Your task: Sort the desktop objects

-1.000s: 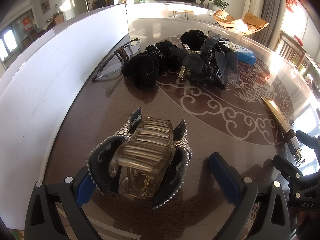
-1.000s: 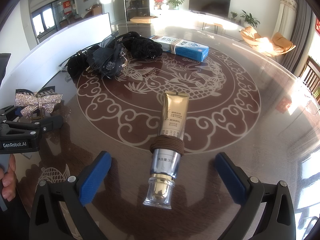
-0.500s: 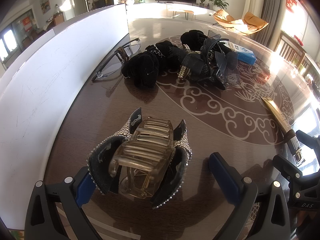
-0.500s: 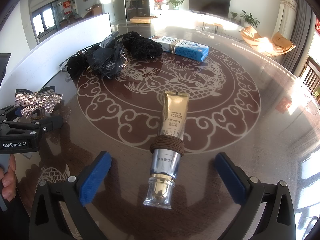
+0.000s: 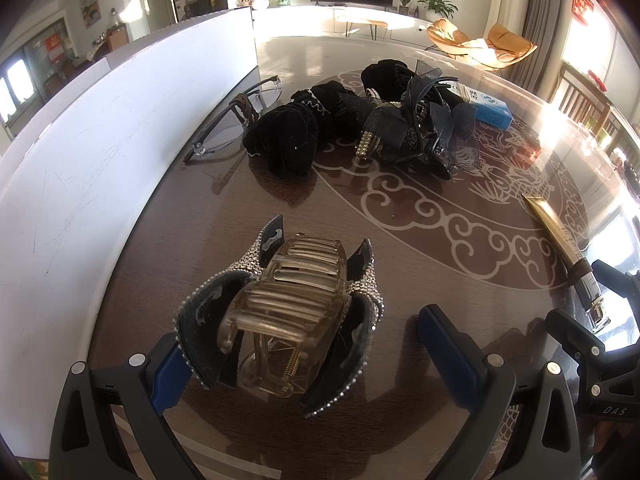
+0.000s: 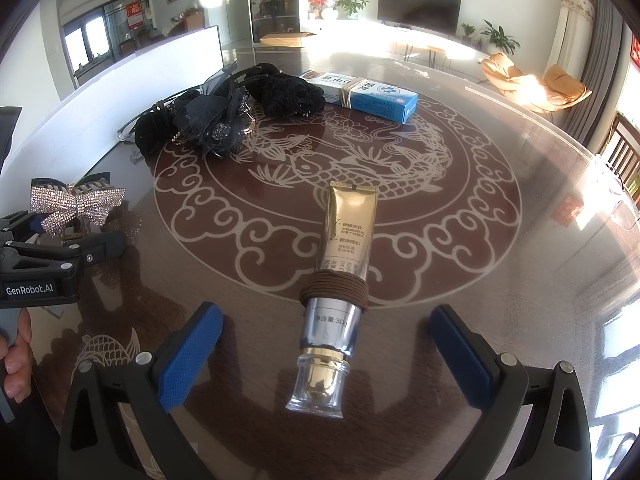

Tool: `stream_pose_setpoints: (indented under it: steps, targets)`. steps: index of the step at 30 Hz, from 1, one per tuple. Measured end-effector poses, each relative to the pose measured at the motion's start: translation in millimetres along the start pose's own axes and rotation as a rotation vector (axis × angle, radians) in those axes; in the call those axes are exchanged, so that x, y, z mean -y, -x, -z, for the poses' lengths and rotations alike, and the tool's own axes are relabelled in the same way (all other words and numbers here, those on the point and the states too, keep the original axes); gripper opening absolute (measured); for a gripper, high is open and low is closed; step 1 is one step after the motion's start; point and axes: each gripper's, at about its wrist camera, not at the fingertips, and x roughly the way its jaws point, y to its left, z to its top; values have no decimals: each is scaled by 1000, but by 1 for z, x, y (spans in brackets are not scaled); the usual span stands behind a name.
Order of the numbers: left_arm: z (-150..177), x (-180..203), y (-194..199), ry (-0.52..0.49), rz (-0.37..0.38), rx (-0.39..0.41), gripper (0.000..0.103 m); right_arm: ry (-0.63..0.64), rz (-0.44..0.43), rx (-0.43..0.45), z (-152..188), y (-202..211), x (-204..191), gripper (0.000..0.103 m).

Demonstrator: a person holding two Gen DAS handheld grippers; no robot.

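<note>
A clear claw hair clip with a rhinestone bow (image 5: 284, 316) lies on the dark table between the blue pads of my left gripper (image 5: 310, 354), which is open around it; the left pad sits close to the bow, the right pad apart. In the right wrist view the same clip (image 6: 76, 204) shows at the far left. A gold cream tube (image 6: 340, 276) with a brown hair tie (image 6: 334, 290) wound round it lies cap-first between the fingers of my open right gripper (image 6: 324, 360), touching neither pad.
Black hair accessories (image 5: 360, 128) are piled at the back, beside clear glasses (image 5: 232, 124) and a blue and white box (image 6: 368, 94). A white board (image 5: 100, 152) walls the table's left side. A hand (image 6: 16, 356) holds the left gripper's handle.
</note>
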Motion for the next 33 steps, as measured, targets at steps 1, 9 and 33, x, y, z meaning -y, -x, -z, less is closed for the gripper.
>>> stream_pose_setpoints:
  steps: [1,9,33]
  targets:
    - [0,-1,0,0,5,-3,103,0,0,0,0,0,0,103]
    - [-3,-20,4,75,162,7,103,0,0,0,0,0,0,103]
    - [-4,-11,12,39,87,82,45,65,-64,-53,-15,2,3,68]
